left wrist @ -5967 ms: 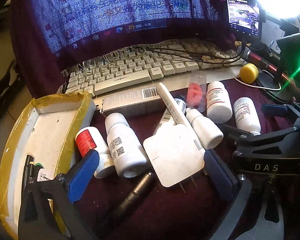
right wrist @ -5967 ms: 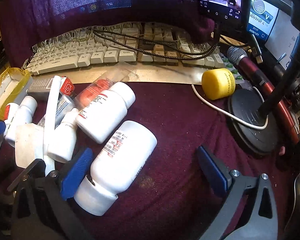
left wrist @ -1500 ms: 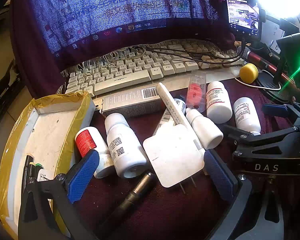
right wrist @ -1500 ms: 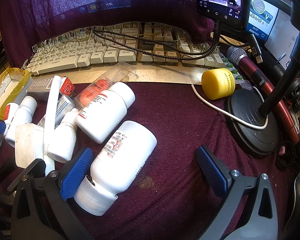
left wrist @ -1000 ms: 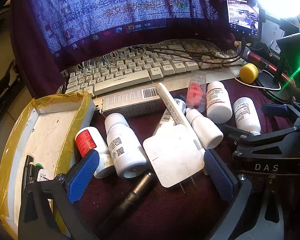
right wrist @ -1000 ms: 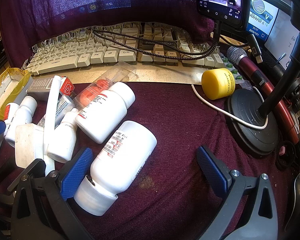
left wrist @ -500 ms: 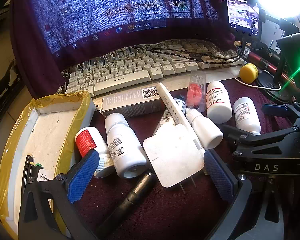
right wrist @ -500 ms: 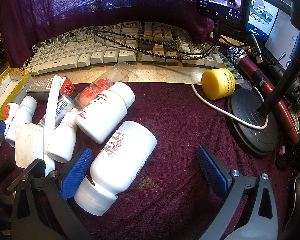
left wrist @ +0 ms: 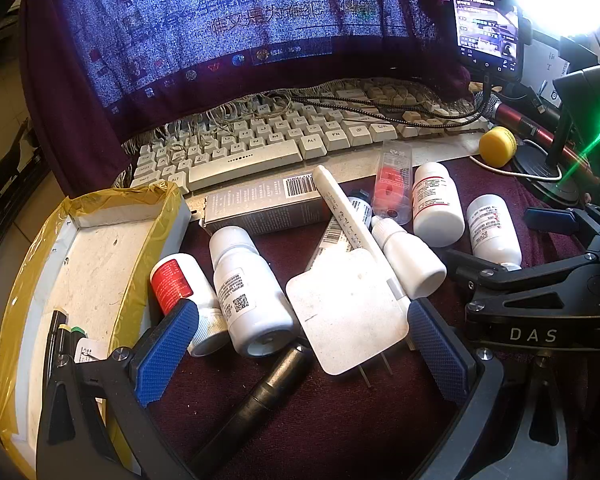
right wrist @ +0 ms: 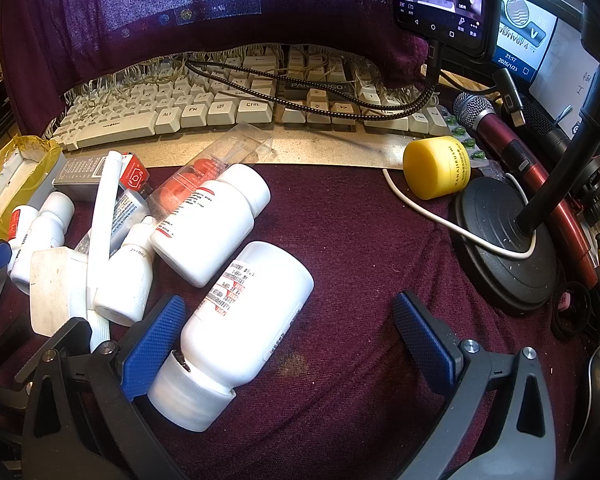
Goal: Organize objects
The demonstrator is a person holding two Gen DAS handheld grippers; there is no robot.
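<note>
Nothing has moved since the earlier frames: both claws, left (left wrist: 300, 344) and right (right wrist: 288, 336), hover released over bottles (left wrist: 252, 292) scattered on the table beside the tray (left wrist: 100, 256), so sorting appears not yet begun.

Left tool (left wrist: 300, 354): jaws spread wide, low over the bench, holding nothing. Right tool (right wrist: 288, 344): jaws spread wide, likewise empty.

Bottle labels (right wrist: 233, 282) (print unreadable)
</note>
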